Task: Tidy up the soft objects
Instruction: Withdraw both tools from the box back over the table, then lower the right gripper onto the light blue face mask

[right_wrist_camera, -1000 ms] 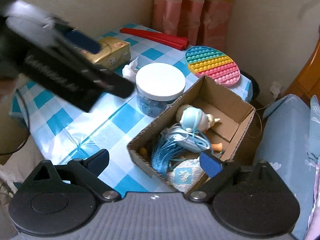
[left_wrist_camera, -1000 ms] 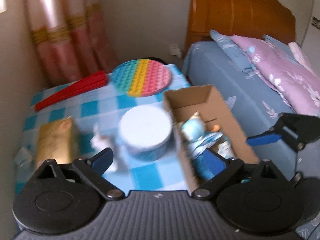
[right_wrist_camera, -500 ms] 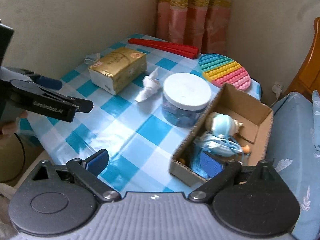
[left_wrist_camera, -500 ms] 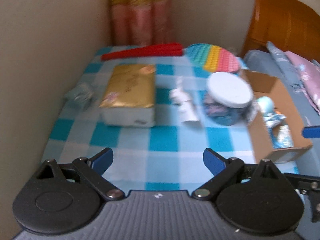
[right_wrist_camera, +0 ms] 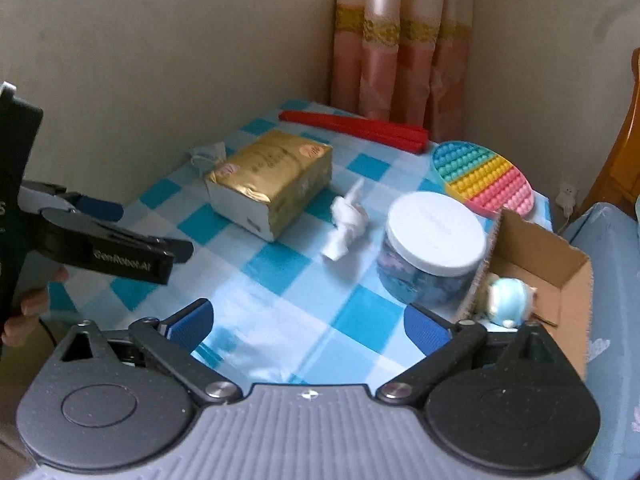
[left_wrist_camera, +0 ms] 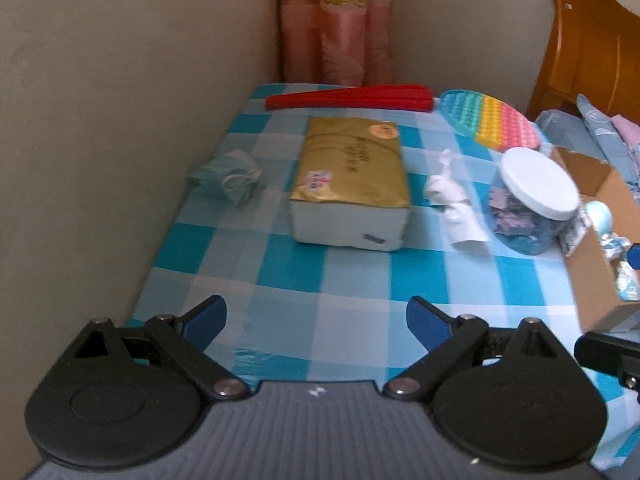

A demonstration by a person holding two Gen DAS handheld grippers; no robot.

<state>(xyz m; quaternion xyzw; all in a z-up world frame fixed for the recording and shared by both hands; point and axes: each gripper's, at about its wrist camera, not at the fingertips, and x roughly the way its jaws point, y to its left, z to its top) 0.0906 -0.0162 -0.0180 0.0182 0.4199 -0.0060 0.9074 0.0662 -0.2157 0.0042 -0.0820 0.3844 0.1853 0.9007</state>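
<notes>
Checked tablecloth (left_wrist_camera: 320, 280), blue/white, w/ soft objects spread across it. Left gripper (left_wrist_camera: 316, 316): jaws spread wide, nothing between them, above the near edge. Right gripper (right_wrist_camera: 306, 322): jaws opening, nothing between pads, over near-right part of cloth. Gold tissue pack (left_wrist_camera: 352, 176) at centre; folded teal cloth w/ cord (left_wrist_camera: 228, 178) to its left, near the wall. Crumpled white tissue (left_wrist_camera: 454, 204) right of pack, then jar w/ white lid (left_wrist_camera: 532, 204). Cardboard box (right_wrist_camera: 560, 256) at far right edge, holding a pale-blue plush (right_wrist_camera: 508, 296). Far side: red folded fan (left_wrist_camera: 352, 98) and rainbow pop-it mat (left_wrist_camera: 492, 120).
</notes>
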